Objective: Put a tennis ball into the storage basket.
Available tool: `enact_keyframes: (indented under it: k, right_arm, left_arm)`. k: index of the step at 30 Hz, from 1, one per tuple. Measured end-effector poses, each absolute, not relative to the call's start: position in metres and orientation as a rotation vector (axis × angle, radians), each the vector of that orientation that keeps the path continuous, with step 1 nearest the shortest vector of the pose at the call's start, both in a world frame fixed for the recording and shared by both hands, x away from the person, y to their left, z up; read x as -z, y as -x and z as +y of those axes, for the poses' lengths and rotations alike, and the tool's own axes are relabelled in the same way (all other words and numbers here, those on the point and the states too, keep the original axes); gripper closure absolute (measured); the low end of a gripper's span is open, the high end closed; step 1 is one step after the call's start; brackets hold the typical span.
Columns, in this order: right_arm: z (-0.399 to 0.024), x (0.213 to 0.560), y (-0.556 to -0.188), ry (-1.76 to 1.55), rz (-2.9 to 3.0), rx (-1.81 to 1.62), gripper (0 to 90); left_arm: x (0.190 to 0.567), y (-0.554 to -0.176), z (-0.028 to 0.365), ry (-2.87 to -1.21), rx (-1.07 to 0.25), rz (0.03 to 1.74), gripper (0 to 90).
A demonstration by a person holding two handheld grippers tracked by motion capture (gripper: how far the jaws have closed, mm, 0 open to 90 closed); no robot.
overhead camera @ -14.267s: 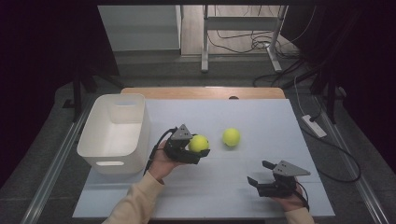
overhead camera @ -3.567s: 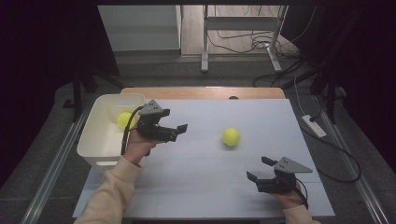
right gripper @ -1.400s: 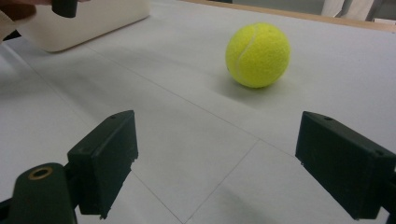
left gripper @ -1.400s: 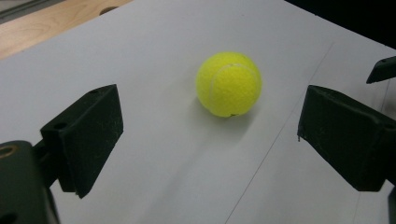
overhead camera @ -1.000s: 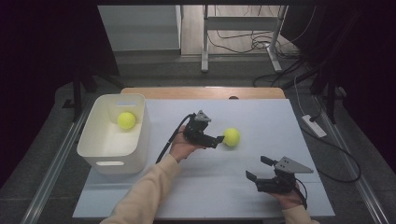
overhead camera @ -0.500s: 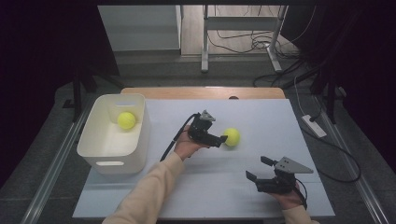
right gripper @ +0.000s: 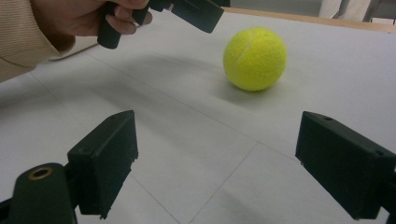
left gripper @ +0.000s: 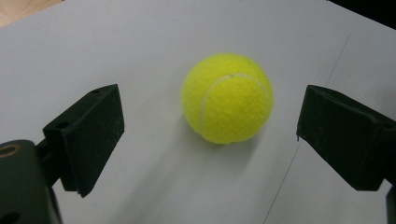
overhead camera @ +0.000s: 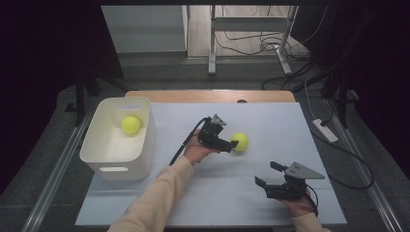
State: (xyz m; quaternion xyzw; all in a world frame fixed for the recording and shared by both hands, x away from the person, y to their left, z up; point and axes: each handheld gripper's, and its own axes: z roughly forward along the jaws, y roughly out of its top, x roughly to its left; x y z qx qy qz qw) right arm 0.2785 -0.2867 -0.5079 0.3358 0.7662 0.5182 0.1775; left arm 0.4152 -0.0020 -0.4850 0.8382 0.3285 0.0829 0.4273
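Note:
A yellow tennis ball (overhead camera: 240, 141) rests on the grey mat near the middle of the table. My left gripper (overhead camera: 228, 145) hovers just left of it, open. In the left gripper view the ball (left gripper: 227, 103) lies a little ahead of the left gripper (left gripper: 212, 140), in the gap between the wide jaws, and neither pad touches it. My right gripper (overhead camera: 267, 175) sits open and empty near the front right of the mat. From the right gripper (right gripper: 224, 158) the ball (right gripper: 254, 58) shows farther off, with the left gripper's jaw (right gripper: 187, 11) beside it. A second tennis ball (overhead camera: 130, 124) lies inside the white bin (overhead camera: 116, 162).
The white bin stands at the left edge of the mat. A wooden table strip (overhead camera: 208, 95) runs along the far edge. A power strip (overhead camera: 325, 130) and cables lie off the mat to the right. Bare mat (overhead camera: 217, 193) stretches between the two hands.
The ball once held in my left gripper now lies in the bin. Over the last second my left gripper edged right, up to the second ball. The right gripper stayed put.

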Motion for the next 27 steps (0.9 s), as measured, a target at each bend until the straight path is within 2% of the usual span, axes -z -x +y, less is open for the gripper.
enact_keyframes:
  k: [27]
  right_arm:
    - [-0.287, 0.510, -0.279, -0.949, 2.185, -1.454, 12.8]
  left_arm:
    - [0.503, -0.425, -0.029, -2.117, -0.167, 0.808, 8.1]
